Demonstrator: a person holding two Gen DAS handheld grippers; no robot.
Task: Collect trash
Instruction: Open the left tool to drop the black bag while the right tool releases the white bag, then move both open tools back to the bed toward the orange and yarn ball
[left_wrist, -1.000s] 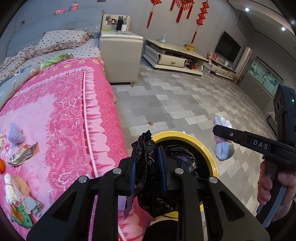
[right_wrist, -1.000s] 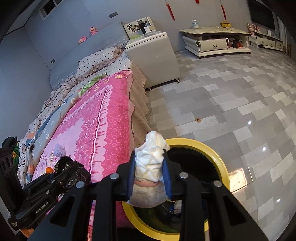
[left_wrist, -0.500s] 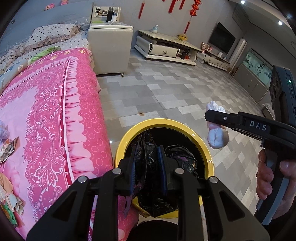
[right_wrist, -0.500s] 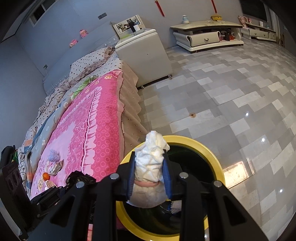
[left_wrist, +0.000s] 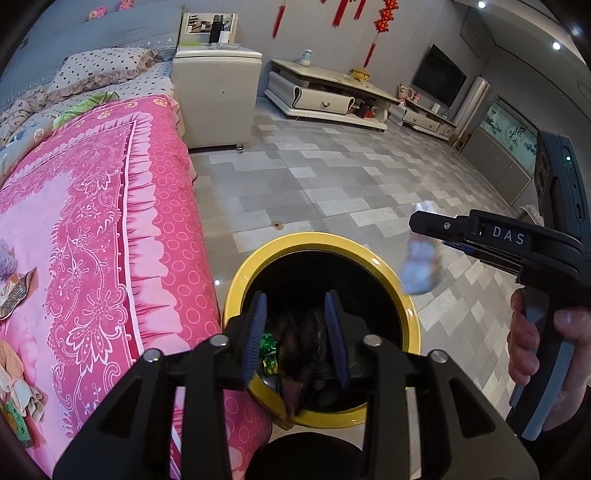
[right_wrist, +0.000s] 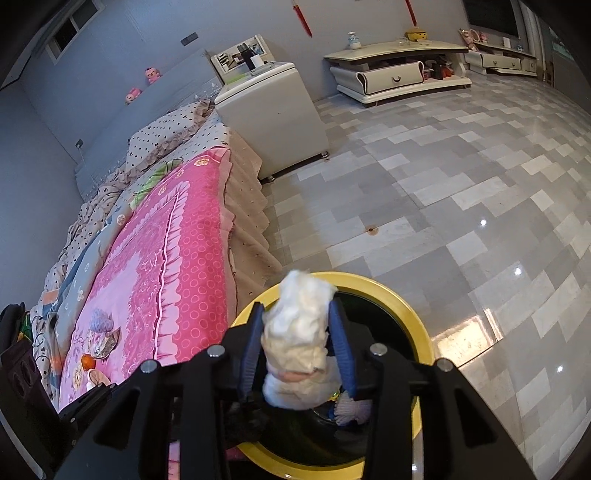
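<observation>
A yellow-rimmed bin (left_wrist: 236, 291) stands on the floor against the pink bed. My left gripper (left_wrist: 295, 332) is open and empty above it, and dark crumpled trash (left_wrist: 306, 354) lies inside the bin below. My right gripper (right_wrist: 297, 343) has its jaws spread, and the white tissue wad (right_wrist: 297, 339) sits loosely between them, blurred, over the bin (right_wrist: 417, 321). The left wrist view shows the right gripper (left_wrist: 424, 229) with the wad (left_wrist: 419, 266) hanging at the bin's right rim.
The pink bedspread (left_wrist: 92, 229) holds more trash at its left edge: a wrapper (left_wrist: 14, 295), and cloth scraps (left_wrist: 18, 391). An orange piece (right_wrist: 88, 362) and a purple wad (right_wrist: 100, 320) lie on it too. A white cabinet (left_wrist: 216, 99) stands beyond.
My left gripper has opened and the black plastic bag has dropped into the bin. My right gripper's jaws have spread around the tissue wad, which looks blurred.
</observation>
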